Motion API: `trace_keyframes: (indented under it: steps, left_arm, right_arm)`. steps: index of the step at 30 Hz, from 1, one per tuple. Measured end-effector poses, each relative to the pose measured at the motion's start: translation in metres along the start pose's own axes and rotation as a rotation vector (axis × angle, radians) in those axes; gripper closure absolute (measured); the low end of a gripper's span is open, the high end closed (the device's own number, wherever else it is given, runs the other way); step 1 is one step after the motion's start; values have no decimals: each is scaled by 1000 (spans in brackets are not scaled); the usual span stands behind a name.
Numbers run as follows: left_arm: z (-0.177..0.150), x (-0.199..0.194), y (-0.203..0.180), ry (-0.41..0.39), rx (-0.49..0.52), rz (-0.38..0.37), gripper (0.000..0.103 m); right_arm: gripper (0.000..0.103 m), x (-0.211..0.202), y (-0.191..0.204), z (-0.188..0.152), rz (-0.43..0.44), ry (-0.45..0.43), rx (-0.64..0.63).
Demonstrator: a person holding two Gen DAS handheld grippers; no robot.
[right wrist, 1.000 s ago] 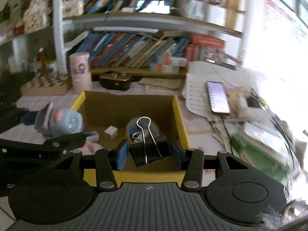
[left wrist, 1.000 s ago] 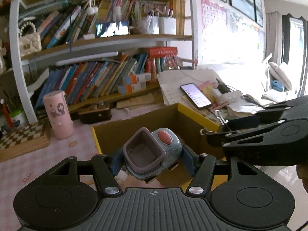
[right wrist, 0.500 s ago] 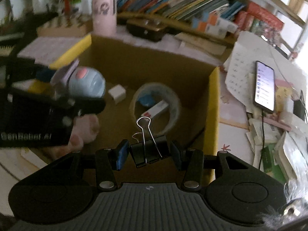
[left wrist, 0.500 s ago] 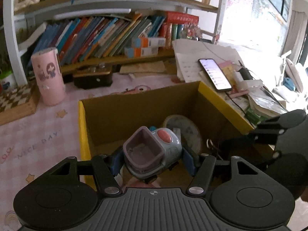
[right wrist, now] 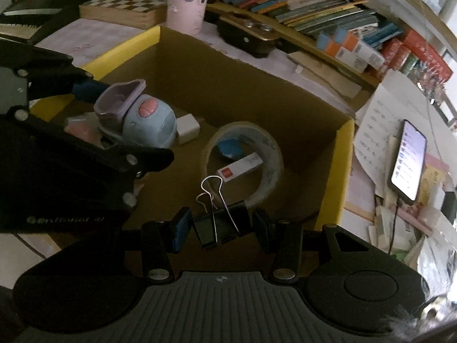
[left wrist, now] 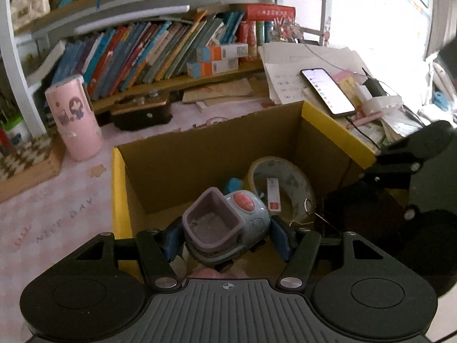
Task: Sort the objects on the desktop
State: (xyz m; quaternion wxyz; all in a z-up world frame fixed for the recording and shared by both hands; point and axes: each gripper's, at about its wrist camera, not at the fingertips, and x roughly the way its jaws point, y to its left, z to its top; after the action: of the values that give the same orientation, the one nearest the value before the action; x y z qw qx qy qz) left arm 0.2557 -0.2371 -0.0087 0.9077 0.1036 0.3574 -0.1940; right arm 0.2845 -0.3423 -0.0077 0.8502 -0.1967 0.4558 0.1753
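Note:
A blue-grey toy vehicle (left wrist: 225, 225) with a purple scoop and a pink button sits between the blue pads of my left gripper (left wrist: 225, 240). Its jaws are opening, and the pads still touch the toy. It hangs low inside the yellow-rimmed cardboard box (left wrist: 120, 177), near the left wall. My right gripper (right wrist: 220, 225) is shut on a black binder clip (right wrist: 220, 223), whose wire handles point forward over the box's near side. On the box floor lie a tape roll (right wrist: 265, 148), a white cube (right wrist: 187, 128) and a small red-and-white box (right wrist: 240, 167).
A pink cup (left wrist: 74, 117) and a dark case (left wrist: 142, 114) stand behind the box. A chessboard (right wrist: 125, 5) lies at the back left. A lit phone (left wrist: 328, 91) rests on stacked papers to the right. Bookshelves fill the back.
Both grippers have come forward and down over the box and now point into it. The toy has sunk from above the near rim to inside the box.

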Motion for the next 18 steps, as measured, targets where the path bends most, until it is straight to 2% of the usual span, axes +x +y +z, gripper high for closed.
trace_keyframes:
  steps: [4, 8, 10, 18]
  left_arm:
    - [-2, -13, -2, -61, 35, 40, 24]
    - [-2, -31, 2, -126, 13, 41, 18]
    - [-4, -45, 5, -166, 0, 49, 16]
    - [-20, -95, 19, -270, -37, 139, 6]
  right_arm:
    - [58, 3, -4, 1, 51, 11, 13]
    - [53, 1, -3, 2, 70, 3, 46]
    - [48, -4, -1, 2, 69, -14, 64]
    - [43, -49, 2, -7, 36, -210, 206]
